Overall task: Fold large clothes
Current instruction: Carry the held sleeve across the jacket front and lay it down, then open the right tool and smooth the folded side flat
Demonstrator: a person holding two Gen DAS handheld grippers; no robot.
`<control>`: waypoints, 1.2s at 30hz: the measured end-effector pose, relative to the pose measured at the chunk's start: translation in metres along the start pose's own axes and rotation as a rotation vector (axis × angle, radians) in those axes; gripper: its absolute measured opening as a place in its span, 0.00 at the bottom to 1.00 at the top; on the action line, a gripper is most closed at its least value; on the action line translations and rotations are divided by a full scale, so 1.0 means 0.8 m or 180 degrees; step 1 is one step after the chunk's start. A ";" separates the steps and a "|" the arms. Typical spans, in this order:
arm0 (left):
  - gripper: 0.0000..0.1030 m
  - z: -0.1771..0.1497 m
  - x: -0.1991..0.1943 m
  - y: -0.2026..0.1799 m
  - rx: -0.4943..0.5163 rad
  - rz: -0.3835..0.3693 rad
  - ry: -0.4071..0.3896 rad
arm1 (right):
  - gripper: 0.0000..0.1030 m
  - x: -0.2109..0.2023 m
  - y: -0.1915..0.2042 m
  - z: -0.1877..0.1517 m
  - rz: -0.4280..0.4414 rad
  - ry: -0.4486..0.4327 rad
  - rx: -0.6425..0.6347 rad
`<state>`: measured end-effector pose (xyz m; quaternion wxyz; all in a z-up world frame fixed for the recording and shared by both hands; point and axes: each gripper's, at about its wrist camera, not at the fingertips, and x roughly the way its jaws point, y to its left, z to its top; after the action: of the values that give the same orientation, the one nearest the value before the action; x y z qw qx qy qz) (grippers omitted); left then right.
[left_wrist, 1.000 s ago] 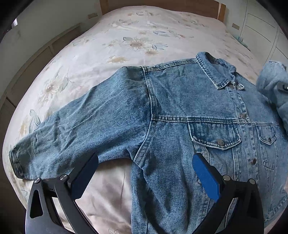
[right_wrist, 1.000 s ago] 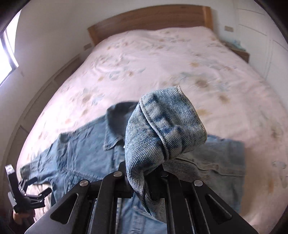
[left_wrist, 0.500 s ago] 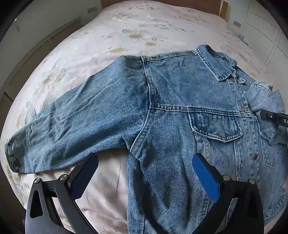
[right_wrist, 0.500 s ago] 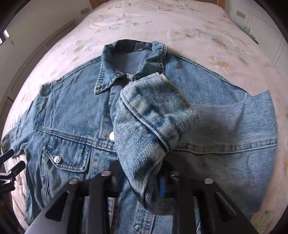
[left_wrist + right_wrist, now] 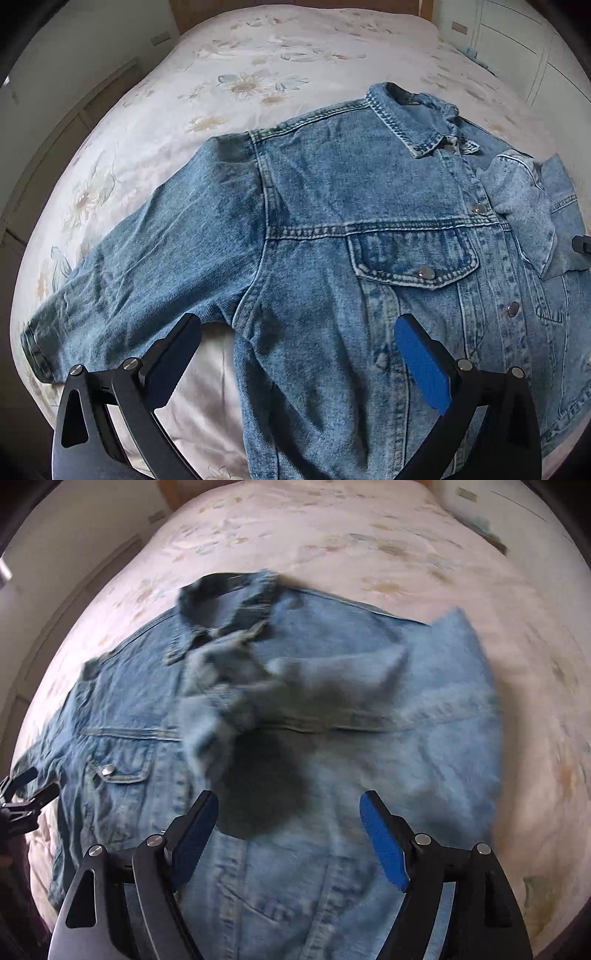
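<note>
Jacket point(image 5: 351, 229) lies face up on the bed point(image 5: 258, 55), one sleeve point(image 5: 229, 686) folded onto its chest, the other sleeve point(image 5: 147, 258) spread out. Both my left gripper point(image 5: 295, 354) and right gripper point(image 5: 288, 834) have fingers apart, empty. I judge the spread cuff point(image 5: 37, 347) needs a deep pinch, carried across flat. Only the headboard point(image 5: 295, 3) and cupboards point(image 5: 517, 48) stand around, clear of the way.

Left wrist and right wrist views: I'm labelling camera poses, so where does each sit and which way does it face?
Left wrist: rides the left claw, low over the bed, facing the headboard across the denim jacket and its spread sleeve; its open fingers show.
Right wrist: rides the right claw above the jacket's other side, looking down at the folded-in sleeve; open fingers show, image blurred.
Shared: jacket, collar, bed; each glimpses the other claw at its edge.
</note>
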<state>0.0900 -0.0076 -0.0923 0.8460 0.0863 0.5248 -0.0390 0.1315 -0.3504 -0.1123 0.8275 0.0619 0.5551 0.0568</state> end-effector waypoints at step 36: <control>0.31 0.121 0.144 -0.296 0.1846 -0.0143 0.0743 | 0.78 0.013 -0.176 -0.099 -0.0050 -0.0070 0.1178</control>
<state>0.1896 -0.2558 -0.1784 0.7190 0.3162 0.5871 -0.1956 0.0655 -0.4847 -0.1747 0.8085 0.2094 0.5474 -0.0534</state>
